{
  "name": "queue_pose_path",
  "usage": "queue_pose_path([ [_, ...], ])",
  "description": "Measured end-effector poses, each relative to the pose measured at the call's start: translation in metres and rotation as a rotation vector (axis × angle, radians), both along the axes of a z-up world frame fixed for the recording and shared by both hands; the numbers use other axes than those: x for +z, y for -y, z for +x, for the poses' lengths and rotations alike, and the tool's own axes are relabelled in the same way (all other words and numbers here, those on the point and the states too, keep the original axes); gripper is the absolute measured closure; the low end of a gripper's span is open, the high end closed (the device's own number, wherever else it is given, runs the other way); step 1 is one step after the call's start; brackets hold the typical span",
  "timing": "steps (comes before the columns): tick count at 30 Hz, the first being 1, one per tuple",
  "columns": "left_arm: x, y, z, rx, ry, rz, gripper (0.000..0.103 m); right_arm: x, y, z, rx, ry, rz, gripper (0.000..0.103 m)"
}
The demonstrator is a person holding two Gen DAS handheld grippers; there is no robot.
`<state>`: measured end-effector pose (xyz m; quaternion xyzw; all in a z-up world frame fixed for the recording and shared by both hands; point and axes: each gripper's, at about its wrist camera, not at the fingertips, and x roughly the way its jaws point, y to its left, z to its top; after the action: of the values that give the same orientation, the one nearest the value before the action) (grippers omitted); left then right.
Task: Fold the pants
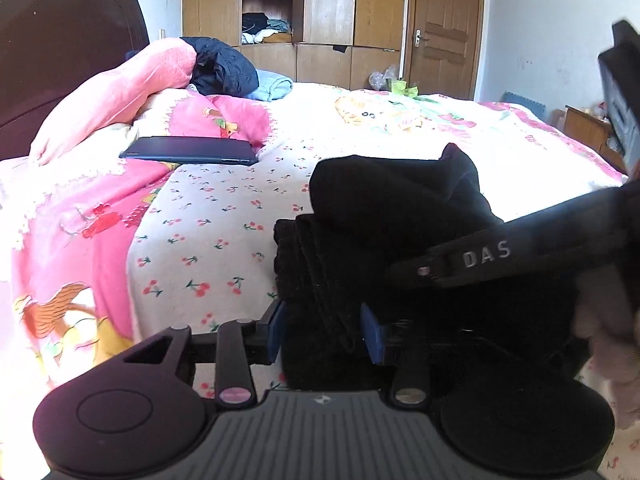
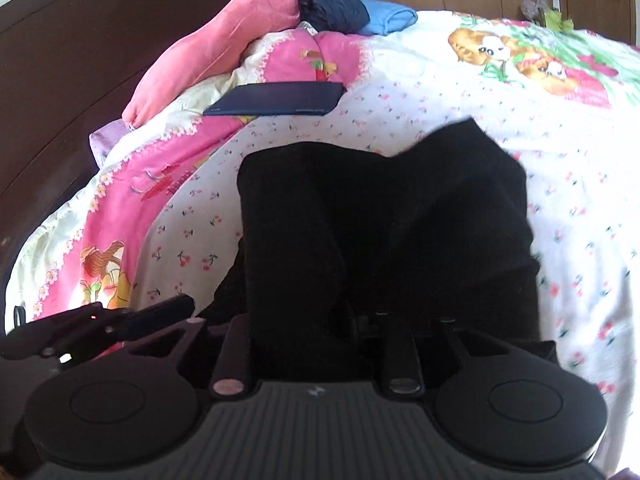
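The black pants lie in a folded, layered bundle on the cherry-print bedsheet. My left gripper is low at the bundle's near left edge, its blue pads apart with a thick fold of black cloth between them. From the right, a finger of my right gripper reaches over the pants, held by a hand. In the right wrist view the pants fill the middle. My right gripper has its fingers apart with cloth between them, the tips lost against the black. The left gripper shows at lower left.
A dark blue flat case lies on the bed beyond the pants, left of them. A pink blanket, a dark jacket and a blue folded cloth are piled by the dark headboard. A wardrobe and door stand behind.
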<state>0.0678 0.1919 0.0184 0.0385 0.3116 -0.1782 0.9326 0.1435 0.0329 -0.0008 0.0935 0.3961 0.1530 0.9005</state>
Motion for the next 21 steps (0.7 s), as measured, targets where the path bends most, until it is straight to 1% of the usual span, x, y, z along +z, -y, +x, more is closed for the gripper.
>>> queue_pose_path([
  [1,0.001,-0.002,0.002,-0.004,0.005,0.002,0.048,0.003,0.0,-0.002,0.025,0.009,0.004,0.054],
  [2,0.003,-0.001,0.002,-0.001,0.007,0.001,0.047,0.007,0.001,-0.003,0.046,0.017,0.021,0.051],
  [4,0.01,-0.007,0.002,0.02,0.006,-0.021,0.047,0.013,0.01,-0.003,0.084,0.017,0.089,0.043],
  [6,0.016,-0.013,0.0,0.046,0.002,-0.051,0.047,0.016,0.025,-0.004,0.106,-0.017,0.184,0.043],
  [7,0.019,-0.015,-0.002,0.059,0.0,-0.059,0.047,0.02,0.035,-0.01,0.113,-0.008,0.222,0.044],
  [8,0.02,-0.017,-0.004,0.07,-0.001,-0.061,0.047,0.025,0.046,-0.018,0.107,0.018,0.227,0.044],
  [11,0.022,-0.024,-0.009,0.081,-0.008,-0.072,0.047,0.044,0.074,-0.042,0.108,0.128,0.166,0.043],
  [12,0.022,-0.025,-0.01,0.083,-0.019,-0.079,0.047,0.047,0.081,-0.049,0.111,0.146,0.143,0.043],
  [15,0.023,-0.027,-0.008,0.076,-0.056,-0.129,0.047,0.048,0.09,-0.066,0.146,0.141,0.094,0.042],
  [16,0.024,-0.027,-0.008,0.061,-0.066,-0.146,0.047,0.045,0.089,-0.072,0.172,0.136,0.074,0.042],
  [18,0.025,-0.023,-0.009,0.013,-0.094,-0.183,0.045,0.037,0.078,-0.084,0.223,0.138,0.002,0.043],
  [20,0.023,-0.016,-0.005,-0.024,-0.13,-0.186,0.043,0.033,0.065,-0.086,0.262,0.153,-0.044,0.043],
  [21,0.021,-0.012,-0.003,-0.03,-0.139,-0.168,0.043,0.034,0.062,-0.082,0.263,0.157,-0.038,0.044],
])
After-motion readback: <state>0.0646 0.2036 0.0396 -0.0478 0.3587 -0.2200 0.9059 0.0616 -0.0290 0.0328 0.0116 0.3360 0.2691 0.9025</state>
